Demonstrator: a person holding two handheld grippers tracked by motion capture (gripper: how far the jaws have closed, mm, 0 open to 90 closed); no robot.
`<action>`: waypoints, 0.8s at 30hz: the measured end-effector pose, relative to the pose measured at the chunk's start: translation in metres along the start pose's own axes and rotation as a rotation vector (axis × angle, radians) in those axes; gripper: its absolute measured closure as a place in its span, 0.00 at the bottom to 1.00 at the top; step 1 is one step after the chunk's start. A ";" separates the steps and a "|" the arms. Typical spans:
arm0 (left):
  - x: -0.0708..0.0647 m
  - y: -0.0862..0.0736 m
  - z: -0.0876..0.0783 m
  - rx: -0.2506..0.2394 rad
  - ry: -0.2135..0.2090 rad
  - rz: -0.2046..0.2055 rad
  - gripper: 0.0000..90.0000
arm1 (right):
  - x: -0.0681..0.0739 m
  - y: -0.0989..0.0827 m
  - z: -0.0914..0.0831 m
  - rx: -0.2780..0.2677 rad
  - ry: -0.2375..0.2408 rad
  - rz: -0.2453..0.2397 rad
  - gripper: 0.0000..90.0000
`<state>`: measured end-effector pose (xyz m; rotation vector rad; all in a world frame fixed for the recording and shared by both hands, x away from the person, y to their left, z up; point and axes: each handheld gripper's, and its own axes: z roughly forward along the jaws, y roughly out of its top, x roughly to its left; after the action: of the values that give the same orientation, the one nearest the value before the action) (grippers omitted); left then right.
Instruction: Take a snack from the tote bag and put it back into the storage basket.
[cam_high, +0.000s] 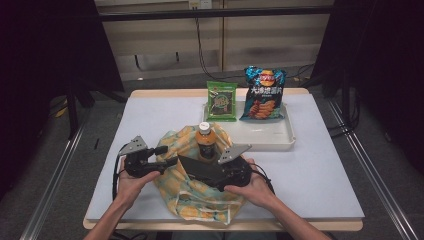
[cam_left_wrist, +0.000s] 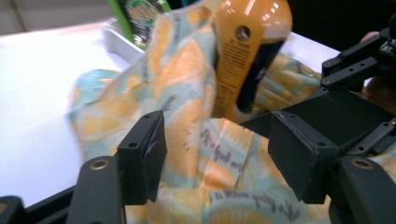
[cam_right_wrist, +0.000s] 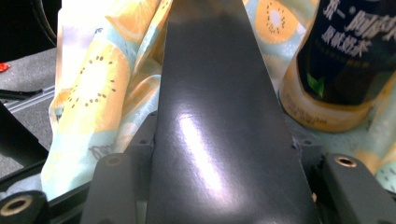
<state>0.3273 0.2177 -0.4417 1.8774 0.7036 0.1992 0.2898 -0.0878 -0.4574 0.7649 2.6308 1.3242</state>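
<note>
Two claws at work on one fruit-print cloth bag (cam_high: 197, 187), which lies on the near half of the table (cam_high: 320, 165) and serves here as the landmark. Item one: an orange-capped drink bottle (cam_high: 205, 142), standing upright inside the bag toward its far side, long axis vertical. Item two: a flat black box (cam_high: 200, 169), lying tilted across the bag's mouth, its long axis running from the bag's right edge toward its left and slightly away from the person. The right claw (cam_high: 220, 176) sits at the bag's right edge and is clenched across the near end of that box, one jaw at each long side as the right gripper view shows. The left claw (cam_high: 167, 161) sits at the bag's left edge, released, with bag cloth lying loose between its pads (cam_left_wrist: 148, 156) and neither pad pressing on it. Beyond the bag, a white tray (cam_high: 280, 142) carries a green snack packet (cam_high: 222, 101) and a blue crisp packet (cam_high: 264, 95). Judgement: the box points into the bag just beside the bottle; the left claw is nearer the slack rim and best placed to hold it open.
</note>
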 end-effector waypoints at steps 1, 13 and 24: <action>-0.001 0.000 0.002 0.006 0.000 0.006 0.42 | 0.000 -0.001 -0.001 -0.003 -0.001 -0.005 0.48; 0.003 -0.007 0.005 0.050 0.022 0.017 0.99 | 0.006 -0.004 -0.007 0.006 0.009 -0.027 0.48; 0.007 -0.009 -0.007 0.030 0.040 -0.018 1.00 | 0.001 -0.007 -0.027 -0.025 -0.018 -0.007 0.48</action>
<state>0.3269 0.2296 -0.4478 1.8991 0.7538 0.2166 0.2781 -0.1101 -0.4464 0.7598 2.5954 1.3401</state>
